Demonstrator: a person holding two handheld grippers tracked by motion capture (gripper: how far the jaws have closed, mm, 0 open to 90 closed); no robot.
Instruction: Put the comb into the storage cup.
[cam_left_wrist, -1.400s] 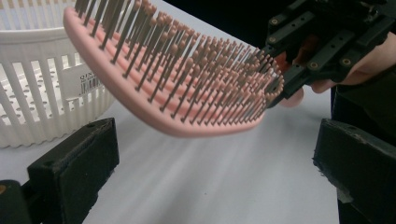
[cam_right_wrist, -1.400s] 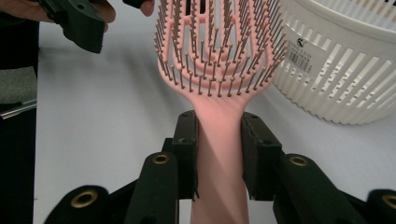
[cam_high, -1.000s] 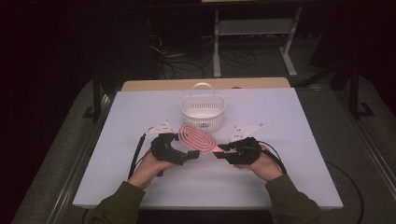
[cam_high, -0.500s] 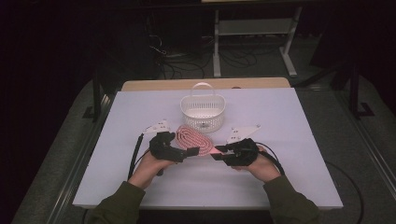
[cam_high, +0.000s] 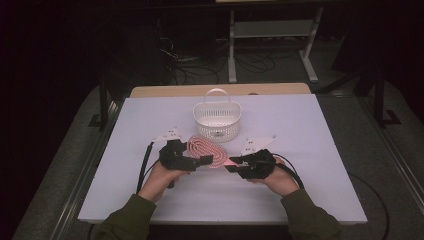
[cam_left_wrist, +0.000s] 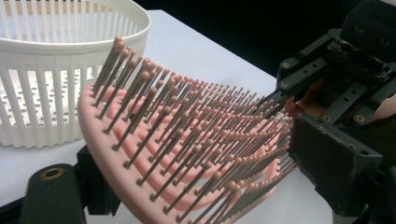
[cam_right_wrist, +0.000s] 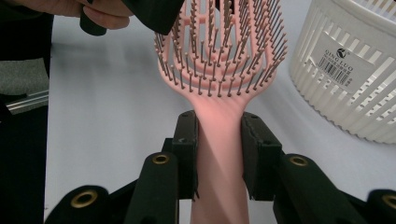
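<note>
While the pink hairbrush (cam_high: 207, 150) is held just above the bench (cam_high: 310, 135), between the two grippers and just in front of the white basket (cam_high: 217, 120), its handle is clamped between the jaws of the right gripper (cam_right_wrist: 218, 140), as is seen plainly in the right gripper view, where the pads press on both sides of the handle below the bristled head. The head of the brush, with its rows of ball-tipped bristles turned up, is seen between the jaws of the left gripper (cam_left_wrist: 187, 177) in the left gripper view; these jaws have just been closing around it, one at the rim of the head and the other at the bristle side, but whether the pads already press on it cannot be told. In the high view the left gripper (cam_high: 202, 161) and the right gripper (cam_high: 231, 168) are pointed toward each other, near the front middle of the bench. The basket is stood upright, its handle raised, with a barcode label on its wall
</note>
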